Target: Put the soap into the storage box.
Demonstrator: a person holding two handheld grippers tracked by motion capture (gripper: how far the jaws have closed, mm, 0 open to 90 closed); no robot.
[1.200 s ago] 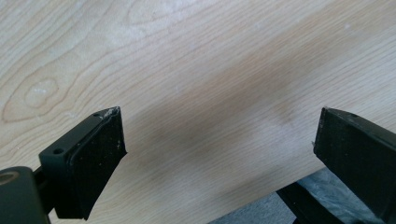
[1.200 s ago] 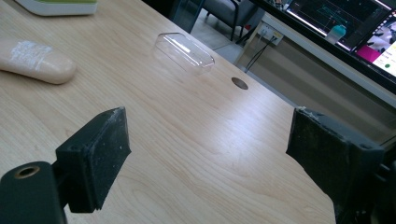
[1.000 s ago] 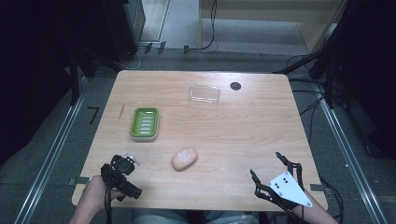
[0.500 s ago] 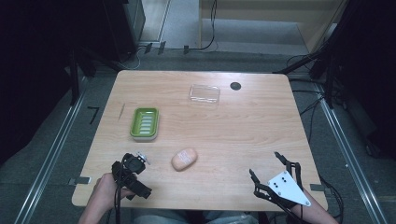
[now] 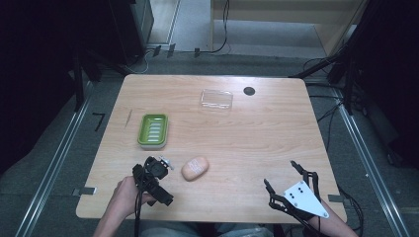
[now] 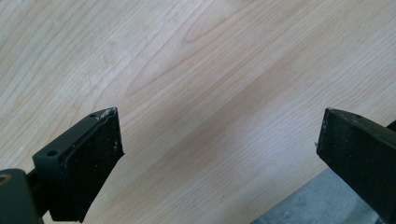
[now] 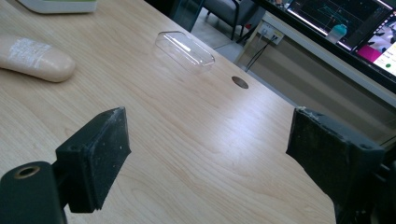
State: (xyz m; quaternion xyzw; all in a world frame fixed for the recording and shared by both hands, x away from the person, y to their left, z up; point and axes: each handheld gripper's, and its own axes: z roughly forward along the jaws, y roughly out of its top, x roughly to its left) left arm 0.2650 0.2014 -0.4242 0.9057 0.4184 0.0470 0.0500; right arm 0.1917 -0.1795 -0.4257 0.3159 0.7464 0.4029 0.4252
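Peach soap bar (image 5: 194,168) lies on the wooden table (image 5: 257,133), just right of the left gripper (image 6: 219,140) — jaws wide, nothing between. Green soap dish (image 5: 153,131) sits behind it; clear lid (image 5: 216,98) (upside down?) farther back. Right gripper (image 5: 280,177) near the front right corner — jaws wide, empty.

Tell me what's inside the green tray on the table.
The green tray holds a paler ribbed insert with raised ridges; no soap lies on it. Whatever is under that insert is hidden. The soap sits apart, on the table.
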